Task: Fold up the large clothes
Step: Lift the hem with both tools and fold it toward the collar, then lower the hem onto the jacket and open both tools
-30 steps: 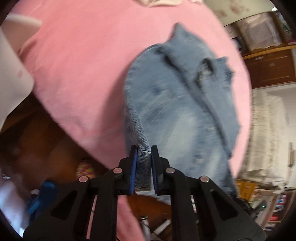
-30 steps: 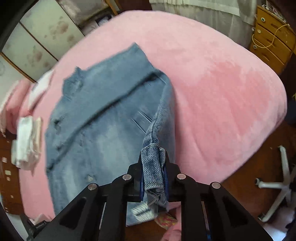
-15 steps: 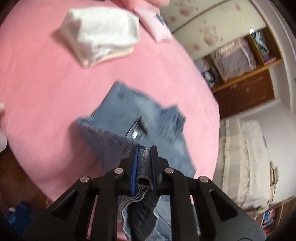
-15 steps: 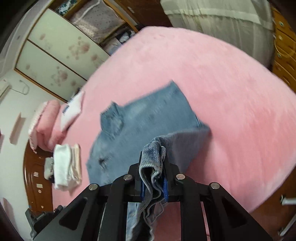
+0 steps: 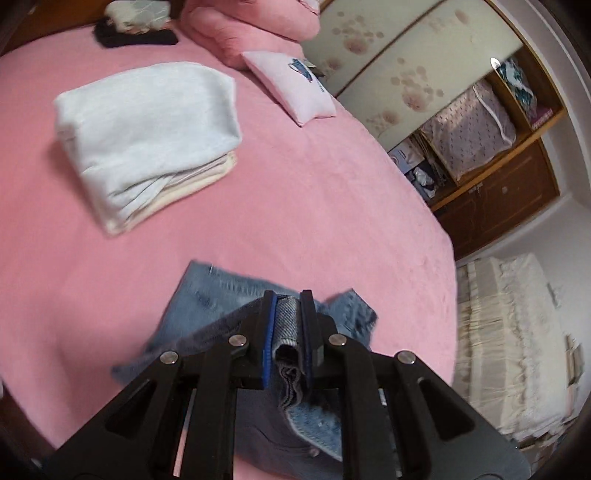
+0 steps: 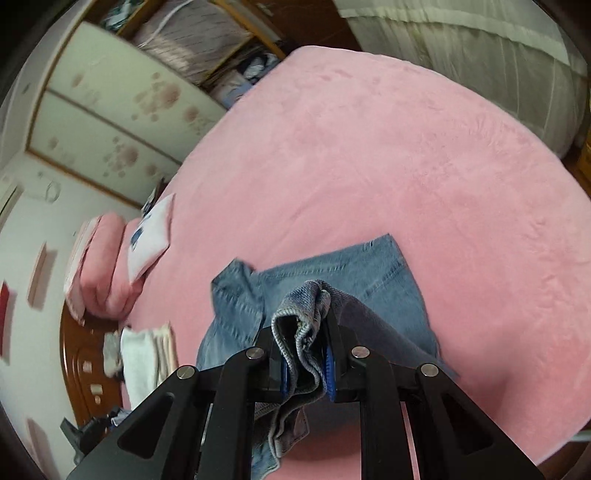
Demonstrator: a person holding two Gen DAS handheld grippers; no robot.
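A light-blue denim jacket [image 5: 218, 295] [image 6: 347, 273] lies on the pink bed [image 5: 314, 206] [image 6: 406, 166], its near part lifted and doubled over toward the far part. My left gripper [image 5: 288, 299] is shut on a bunched denim edge, seen between its blue pads. In the right wrist view my right gripper [image 6: 304, 321] is shut on another thick fold of the same jacket's hem, which hangs down behind the fingers. Much of the jacket's near part is hidden under both grippers.
A folded white garment stack [image 5: 147, 136] [image 6: 144, 354] lies on the bed to the far left. A small pale pillow [image 5: 291, 85] [image 6: 151, 236] and pink pillows [image 5: 255, 29] sit at the head. Wardrobe shelves [image 5: 480, 129] and a beige covered bed [image 5: 517, 350] stand beyond.
Both grippers have carried the jacket's held edge up and forward over the bed; the jacket now looks shorter and doubled over, and the white stack and pillows have come into view.
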